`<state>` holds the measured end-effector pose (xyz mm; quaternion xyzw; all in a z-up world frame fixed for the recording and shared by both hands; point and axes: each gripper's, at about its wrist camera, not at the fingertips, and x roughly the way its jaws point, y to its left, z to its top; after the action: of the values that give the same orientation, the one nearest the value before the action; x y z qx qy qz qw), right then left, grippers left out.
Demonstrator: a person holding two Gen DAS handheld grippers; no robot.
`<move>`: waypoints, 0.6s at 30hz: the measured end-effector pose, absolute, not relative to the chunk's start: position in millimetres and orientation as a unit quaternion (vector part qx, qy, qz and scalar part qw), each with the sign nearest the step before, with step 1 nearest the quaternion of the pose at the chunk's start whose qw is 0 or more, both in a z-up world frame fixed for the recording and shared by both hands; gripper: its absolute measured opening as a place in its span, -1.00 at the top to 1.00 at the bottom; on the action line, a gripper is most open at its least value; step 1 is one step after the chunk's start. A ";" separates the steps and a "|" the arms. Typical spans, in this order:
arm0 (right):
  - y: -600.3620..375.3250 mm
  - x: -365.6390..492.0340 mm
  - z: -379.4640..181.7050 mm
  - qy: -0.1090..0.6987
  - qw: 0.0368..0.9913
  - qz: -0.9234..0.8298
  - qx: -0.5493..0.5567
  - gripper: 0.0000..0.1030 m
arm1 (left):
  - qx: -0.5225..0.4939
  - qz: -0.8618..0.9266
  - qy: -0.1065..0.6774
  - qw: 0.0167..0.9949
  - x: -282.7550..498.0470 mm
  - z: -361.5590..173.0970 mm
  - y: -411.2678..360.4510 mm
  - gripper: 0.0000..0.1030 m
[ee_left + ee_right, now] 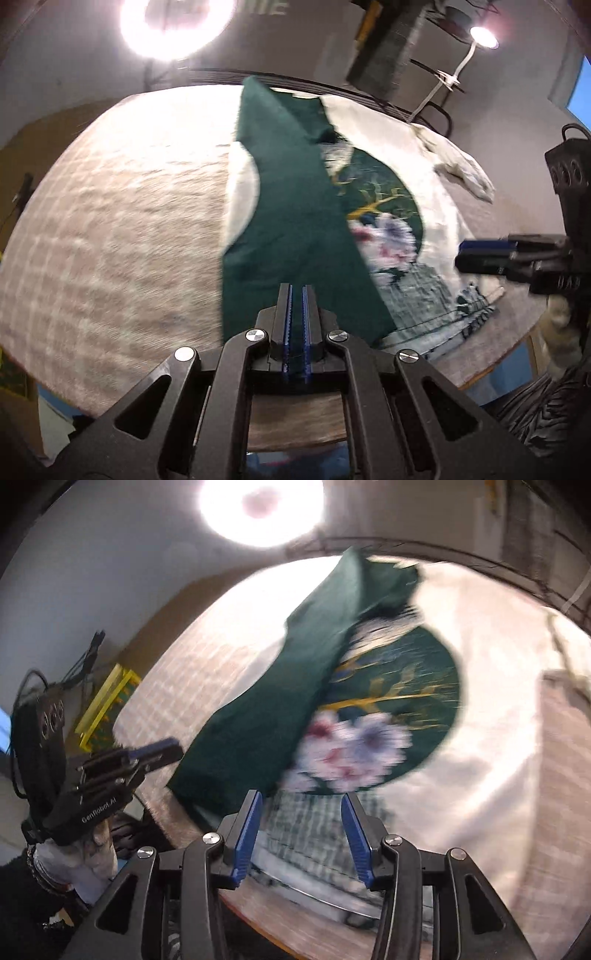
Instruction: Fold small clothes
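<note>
While lying on the table (110,221), one shirt (480,701): white, with one round green print of flowers, and one green flap (291,206) folded across its left part. Two grippers over the near edge. Left gripper (296,291): jaws together, nothing seen between them, just above the flap's near end. Right gripper (301,805): jaws apart, empty, over the shirt's checked hem. One ring lamp (262,506) glaring beyond the table; one smaller lamp (484,37) farther right. Much motion blur.
</note>
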<state>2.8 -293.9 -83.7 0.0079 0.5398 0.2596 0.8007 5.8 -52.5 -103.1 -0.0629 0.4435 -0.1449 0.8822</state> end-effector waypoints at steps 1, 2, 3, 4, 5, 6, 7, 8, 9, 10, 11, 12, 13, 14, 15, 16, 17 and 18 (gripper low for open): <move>-306.2 3.4 -78.7 0.535 0.807 0.248 0.014 0.09 | -0.063 -0.157 0.444 0.880 7.2 -101.5 -60.0 0.97; -317.6 3.3 -73.1 0.532 0.812 0.240 0.020 0.08 | -0.063 -0.168 0.443 0.878 8.5 -100.2 -68.3 0.96; -332.7 3.6 -67.7 0.527 0.819 0.227 0.028 0.07 | -0.059 -0.176 0.443 0.877 9.3 -98.9 -76.0 0.92; -342.8 4.1 -64.0 0.522 0.823 0.219 0.033 0.07 | -0.054 -0.188 0.442 0.875 10.2 -97.9 -86.0 0.91; -352.1 4.6 -60.3 0.517 0.828 0.212 0.038 0.06 | -0.050 -0.197 0.440 0.875 10.0 -96.4 -94.3 0.91; -364.2 3.1 -55.3 0.511 0.835 0.202 0.037 0.05 | -0.045 -0.207 0.437 0.874 9.8 -95.3 -103.4 0.91; -373.0 2.8 -51.3 0.506 0.840 0.193 0.033 0.04 | -0.038 -0.215 0.435 0.874 10.0 -94.3 -114.7 0.91; -382.2 0.6 -47.2 0.499 0.847 0.184 0.031 -0.02 | -0.034 -0.222 0.433 0.873 10.4 -94.1 -124.1 0.91; -391.8 -1.9 -44.7 0.493 0.851 0.178 0.032 -0.07 | -0.032 -0.228 0.432 0.872 10.6 -94.1 -132.1 0.91; -397.9 -3.6 -42.6 0.489 0.854 0.175 0.034 -0.08 | -0.033 -0.236 0.433 0.870 11.0 -94.6 -142.6 0.91; -406.1 -5.6 -40.6 0.485 0.857 0.171 0.038 -0.11 | -0.033 -0.242 0.434 0.867 11.7 -95.4 -150.5 0.91; -414.8 -7.3 -39.6 0.483 0.859 0.166 0.040 -0.11 | -0.033 -0.249 0.436 0.864 12.0 -96.6 -159.0 0.91; -421.6 -8.8 -38.8 0.483 0.860 0.161 0.044 -0.11 | -0.030 -0.258 0.439 0.860 11.4 -97.9 -170.9 0.91; -428.4 -8.7 -38.8 0.482 0.860 0.157 0.049 -0.11 | -0.026 -0.266 0.440 0.857 10.4 -98.8 -180.7 0.91; -437.3 -9.0 -37.9 0.482 0.861 0.153 0.053 -0.11 | -0.019 -0.280 0.442 0.852 8.2 -99.9 -195.3 0.90; -447.5 -9.9 -36.7 0.481 0.862 0.147 0.059 -0.11 | -0.014 -0.291 0.443 0.848 5.1 -100.2 -206.8 0.90; -455.0 -9.9 -35.5 0.480 0.863 0.144 0.060 -0.11 | -0.006 -0.304 0.445 0.843 2.3 -101.4 -220.1 0.76; -464.5 -10.4 -33.5 0.478 0.865 0.138 0.063 -0.12 | 0.000 -0.315 0.446 0.838 -0.6 -102.5 -231.2 0.36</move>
<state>-10.4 -464.5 -33.5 0.0635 0.4780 0.1383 0.8651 -0.6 -231.2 -102.5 -0.0002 0.4460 -0.3152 0.8377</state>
